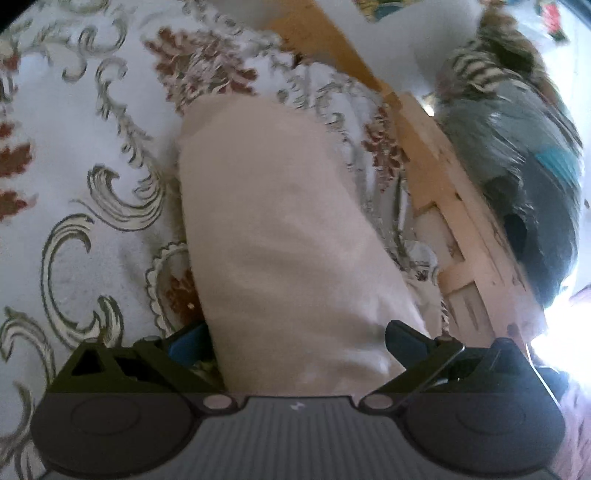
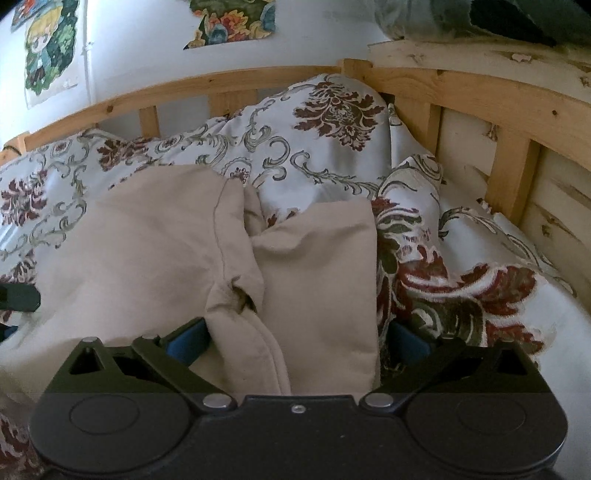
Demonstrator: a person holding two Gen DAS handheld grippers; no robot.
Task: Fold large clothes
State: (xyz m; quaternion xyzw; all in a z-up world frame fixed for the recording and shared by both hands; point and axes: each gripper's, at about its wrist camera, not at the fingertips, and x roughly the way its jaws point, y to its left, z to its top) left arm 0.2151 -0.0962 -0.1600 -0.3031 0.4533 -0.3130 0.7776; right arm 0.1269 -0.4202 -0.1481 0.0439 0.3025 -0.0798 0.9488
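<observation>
A large beige garment [image 2: 155, 251] lies on a bed, spread over a white bedspread [image 2: 325, 155] patterned with grey scrolls and dark red medallions. In the right wrist view it is bunched into two parts: a wide portion with a stitched seam at left, and a flatter folded panel [image 2: 321, 280] at right, meeting in a creased gap. The right gripper [image 2: 295, 343] straddles this cloth with its fingers [image 2: 186, 341] spread wide apart; fabric runs between them, but the blue pads do not press on it, so the garment lies released. At the left edge of that view a dark piece of the other tool shows.

In the left wrist view, which is blurred, the garment [image 1: 280, 229] forms a long smooth band running away from the left gripper [image 1: 295, 343]. Its fingers [image 1: 404, 341] also stand spread, with cloth between them, not pinched.

A wooden bed frame [image 2: 461, 96] borders the bedspread, with pictures [image 2: 232, 22] on the white wall behind and a heap of grey clothing [image 1: 517, 147] beyond the frame.
</observation>
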